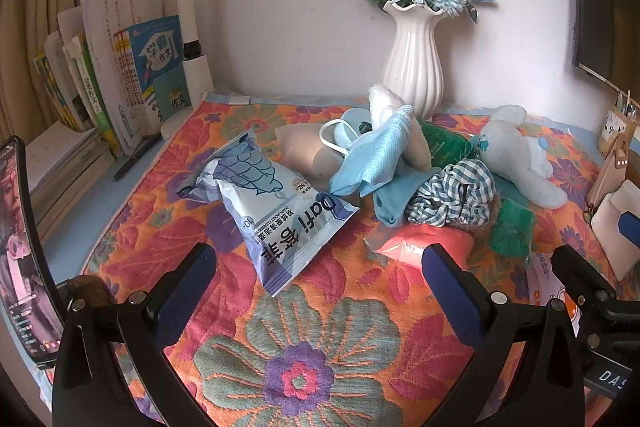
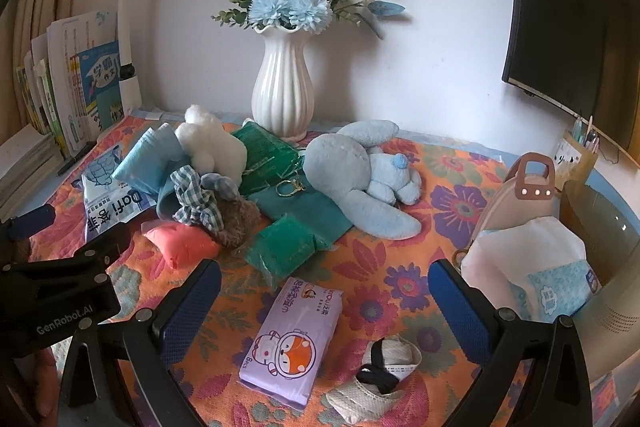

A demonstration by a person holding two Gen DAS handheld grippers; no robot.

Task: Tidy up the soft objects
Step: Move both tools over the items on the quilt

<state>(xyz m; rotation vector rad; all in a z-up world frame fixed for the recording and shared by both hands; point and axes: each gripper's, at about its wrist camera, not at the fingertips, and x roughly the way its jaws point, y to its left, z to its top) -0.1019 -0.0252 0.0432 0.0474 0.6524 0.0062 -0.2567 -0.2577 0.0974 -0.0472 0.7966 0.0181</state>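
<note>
My worktop cloth (image 2: 460,167): orange with red, purple and green flowers. Plush rabbit (image 2: 360,179): pale blue. Checked scrunchie (image 2: 196,199): blue-and-white gingham. Tissue pack (image 2: 294,335): lilac, orange cartoon fox. Vase (image 2: 282,87): ribbed white. My claw pads (image 2: 188,311): dark blue.

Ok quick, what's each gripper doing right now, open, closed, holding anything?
Left gripper: open, holding nothing, above the floral woven cloth.
Right gripper: open, holding nothing, with the lilac tissue pack between its fingers but untouched.
</note>
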